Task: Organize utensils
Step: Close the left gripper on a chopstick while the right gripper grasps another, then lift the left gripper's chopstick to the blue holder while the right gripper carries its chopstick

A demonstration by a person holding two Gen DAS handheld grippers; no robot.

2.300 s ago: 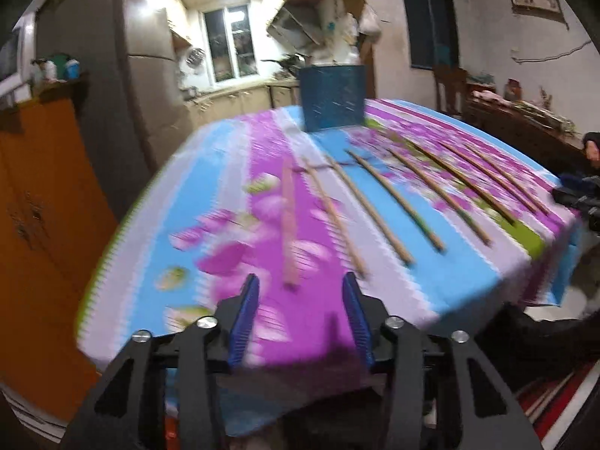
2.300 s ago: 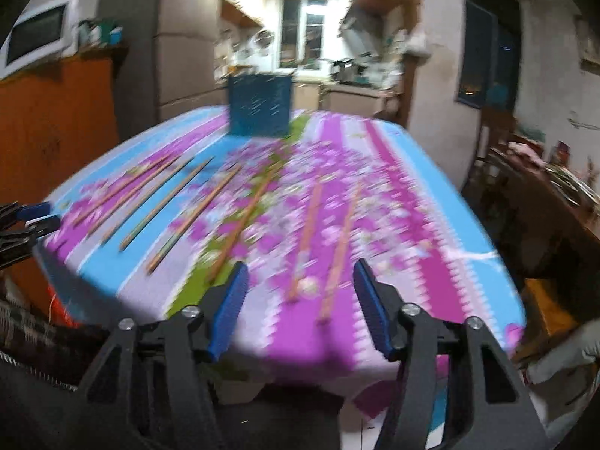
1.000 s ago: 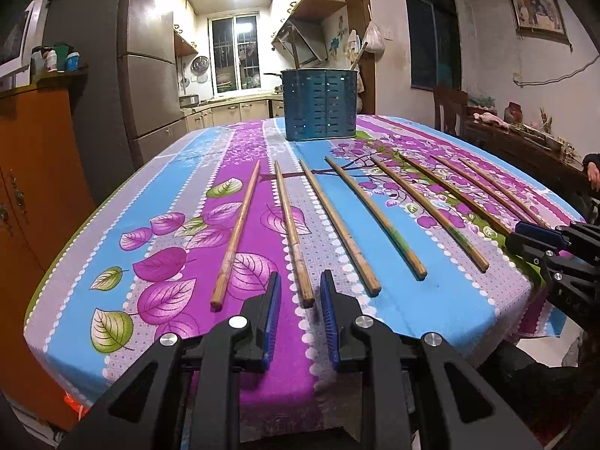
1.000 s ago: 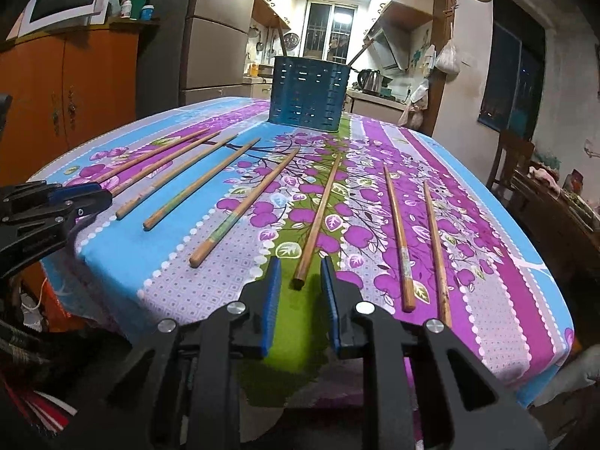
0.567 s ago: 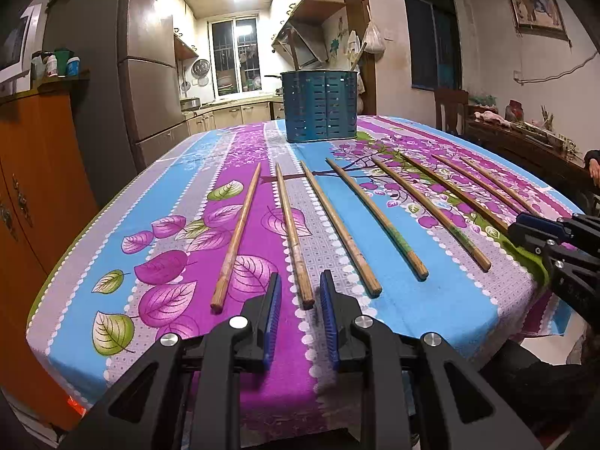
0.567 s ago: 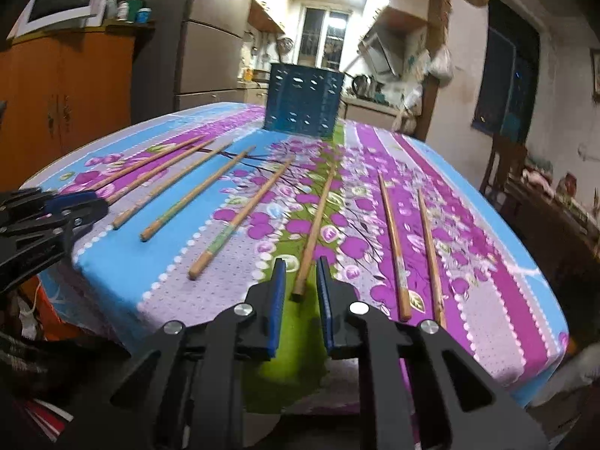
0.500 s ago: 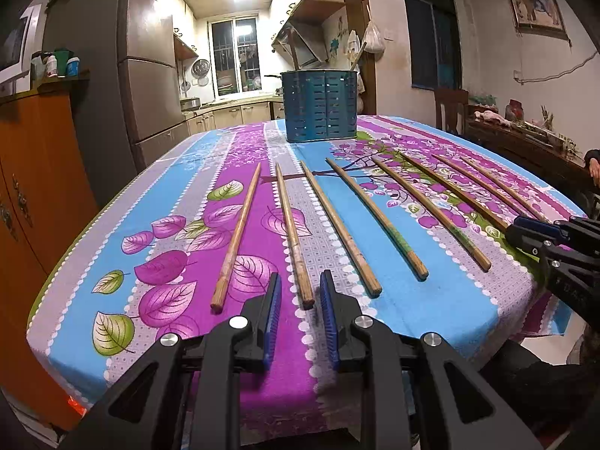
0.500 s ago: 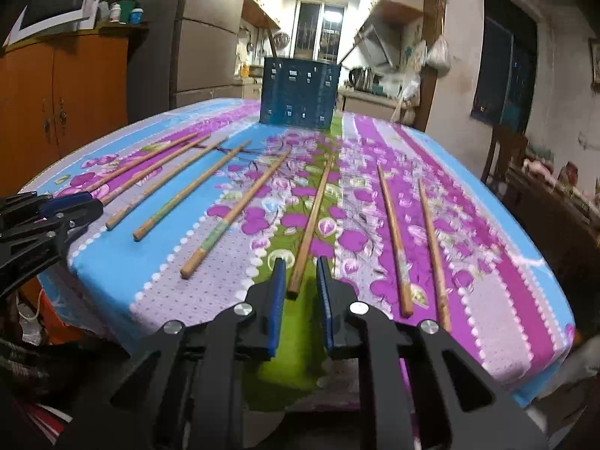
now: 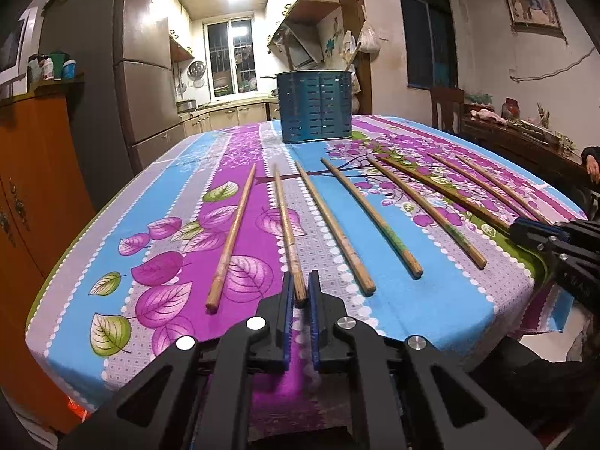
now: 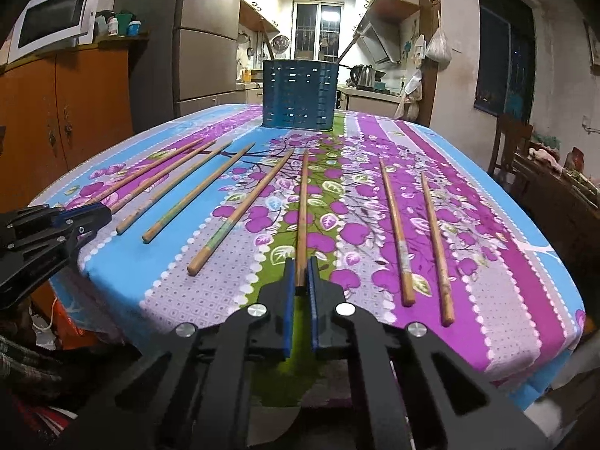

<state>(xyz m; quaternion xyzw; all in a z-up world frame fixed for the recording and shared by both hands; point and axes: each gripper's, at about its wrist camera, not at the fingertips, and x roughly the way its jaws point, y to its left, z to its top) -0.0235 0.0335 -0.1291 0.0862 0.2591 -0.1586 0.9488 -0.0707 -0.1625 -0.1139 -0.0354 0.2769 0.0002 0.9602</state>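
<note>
Both pairs of jaws have narrowed since a second ago, each now pinching the near end of a chopstick. Left hand-held gripper [image 9: 299,292] clamps the second chopstick from the left [image 9: 287,225]. Right hand-held gripper [image 10: 300,275] clamps the chopstick on the green stripe [image 10: 302,210]. Both chopsticks lie flat on the surface [image 9: 442,300], in a row of eight pointing toward the far blue slotted holder [image 9: 314,105], which stands upright near the far edge.
</note>
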